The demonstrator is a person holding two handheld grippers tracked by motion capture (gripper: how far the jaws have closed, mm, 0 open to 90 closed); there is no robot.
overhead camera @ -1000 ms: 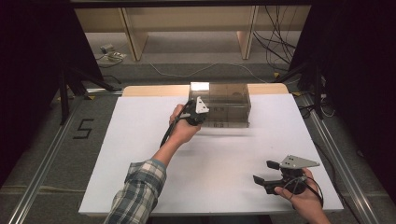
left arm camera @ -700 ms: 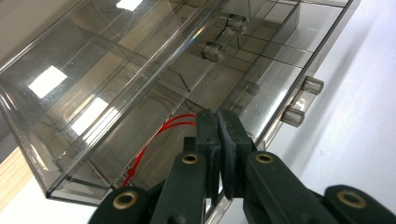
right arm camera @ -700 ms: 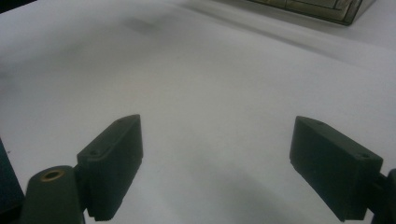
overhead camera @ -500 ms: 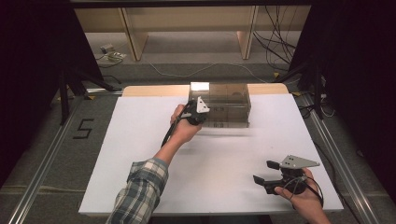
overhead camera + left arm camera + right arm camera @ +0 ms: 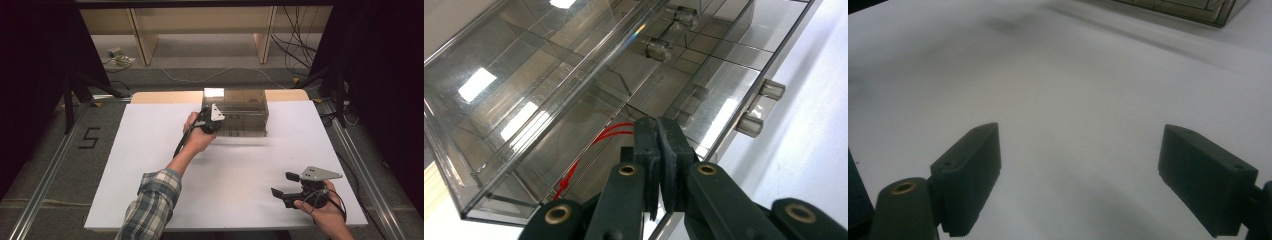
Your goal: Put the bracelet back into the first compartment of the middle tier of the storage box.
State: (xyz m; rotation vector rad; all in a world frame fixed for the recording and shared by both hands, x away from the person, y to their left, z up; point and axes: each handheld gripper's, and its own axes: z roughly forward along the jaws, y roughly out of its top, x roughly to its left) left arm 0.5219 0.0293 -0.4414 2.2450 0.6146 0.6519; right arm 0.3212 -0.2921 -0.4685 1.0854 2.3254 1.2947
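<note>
A smoky clear plastic drawer box (image 5: pixel 241 111) stands at the far middle of the white table top (image 5: pixel 150 170). My left gripper (image 5: pixel 216 123) is up against its front left corner. In the left gripper view that gripper (image 5: pixel 657 125) is shut, its tips touching the box front (image 5: pixel 574 80), and I see nothing between the pads. A red cord (image 5: pixel 574 170) lies inside a lower compartment. Clear knob handles (image 5: pixel 760 107) stick out of the drawer fronts. My right gripper (image 5: pixel 283 184) rests open near the front right, over bare table, with nothing between its fingers (image 5: pixel 968 175).
The box's corner (image 5: pixel 1193 10) shows far off in the right gripper view. A wooden board (image 5: pixel 160 96) edges the table's far side. Metal rails (image 5: pixel 45 175) run along both sides, with cables (image 5: pixel 295 50) on the floor behind.
</note>
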